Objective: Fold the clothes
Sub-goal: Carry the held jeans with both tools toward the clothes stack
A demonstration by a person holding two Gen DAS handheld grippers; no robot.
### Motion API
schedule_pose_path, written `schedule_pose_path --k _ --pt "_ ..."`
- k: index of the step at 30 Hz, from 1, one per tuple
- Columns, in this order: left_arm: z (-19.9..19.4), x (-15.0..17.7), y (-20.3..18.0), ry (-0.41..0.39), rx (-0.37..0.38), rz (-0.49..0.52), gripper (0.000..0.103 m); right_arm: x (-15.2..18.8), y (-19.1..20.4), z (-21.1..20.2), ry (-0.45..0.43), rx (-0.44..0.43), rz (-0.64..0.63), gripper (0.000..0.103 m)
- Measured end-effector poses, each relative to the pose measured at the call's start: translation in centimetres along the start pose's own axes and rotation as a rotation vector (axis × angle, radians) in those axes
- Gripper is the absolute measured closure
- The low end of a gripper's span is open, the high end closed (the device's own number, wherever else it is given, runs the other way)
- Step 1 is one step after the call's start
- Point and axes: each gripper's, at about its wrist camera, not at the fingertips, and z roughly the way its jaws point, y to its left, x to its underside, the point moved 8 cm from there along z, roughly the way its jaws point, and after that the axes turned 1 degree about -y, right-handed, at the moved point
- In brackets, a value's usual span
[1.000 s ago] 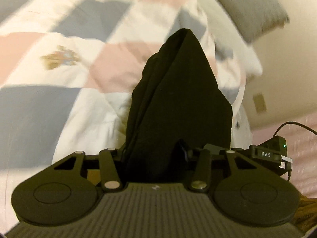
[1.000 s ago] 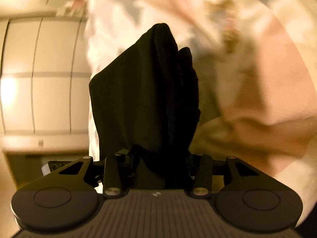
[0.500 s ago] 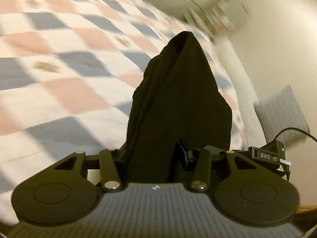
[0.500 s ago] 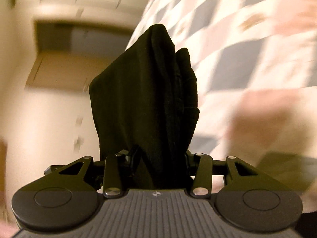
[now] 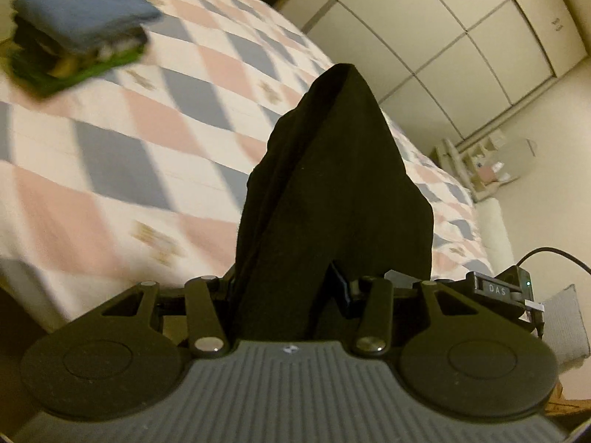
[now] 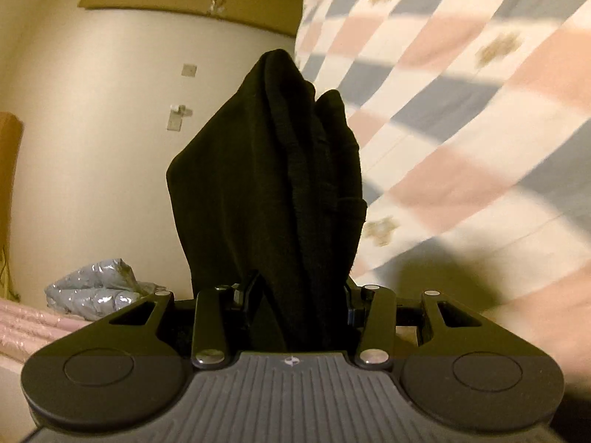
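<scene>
A black garment is bunched around my left gripper, which is shut on it; the cloth hides both fingers. In the right wrist view the same black garment, with a ribbed seam down its middle, wraps my right gripper, also shut on it with the fingers covered. Both grippers hold the cloth up above the bed with the pink, grey and white checked quilt.
A stack of folded clothes, blue on top and green beneath, lies on the quilt at the far left. White wardrobe doors and a grey pillow are to the right. A silver plastic bag lies by the wall.
Both grippers swung with the black garment still clamped. The left view turned across the bed until the folded stack appeared; the right view turned toward the wall and the bed's edge.
</scene>
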Motion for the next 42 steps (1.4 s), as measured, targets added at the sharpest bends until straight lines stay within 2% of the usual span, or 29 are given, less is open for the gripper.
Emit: schedule_pose_path --k 4,9,13,16,22,26,32,38,42 --pt "-3.8 -4.6 6.5 0.008 -0.030 -0.003 0.061 0.9 3.3 9.2 0.021 -0.025 0.055 0.059" --pt "-5.9 -10.6 11.5 -0.040 -0.035 -0.026 0.061 -0.2 7.8 17.5 0.053 -0.022 0.071 0.059" --pt "-6.5 -15.1 14.4 -0.106 -0.048 -0.060 0.061 -3.3 10.0 20.4 0.067 -0.026 0.032 0.059" --pt "-6.6 -18.5 15.8 -0.139 -0.074 -0.067 0.061 -4.9 12.0 25.2 0.080 -0.054 0.019 0.059" --pt "-5.6 -27.2 18.1 -0.144 -0.073 -0.057 0.061 -9.6 15.6 30.6 0.072 -0.076 0.020 0.059" --pt "-3.7 -33.4 20.1 -0.122 -0.043 -0.007 0.061 -13.9 17.5 35.5 0.016 -0.085 0.033 0.059" --pt "-0.1 -40.6 24.0 -0.046 0.006 0.037 0.061 -19.0 18.7 41.9 -0.091 -0.065 0.070 0.059" --pt "3.7 -45.5 27.8 0.040 0.033 0.058 0.061 -21.8 18.6 46.0 -0.154 -0.029 0.144 0.059" --pt "6.6 -46.8 30.1 0.107 0.047 0.048 0.061 -22.9 17.2 47.9 -0.180 0.003 0.205 0.059"
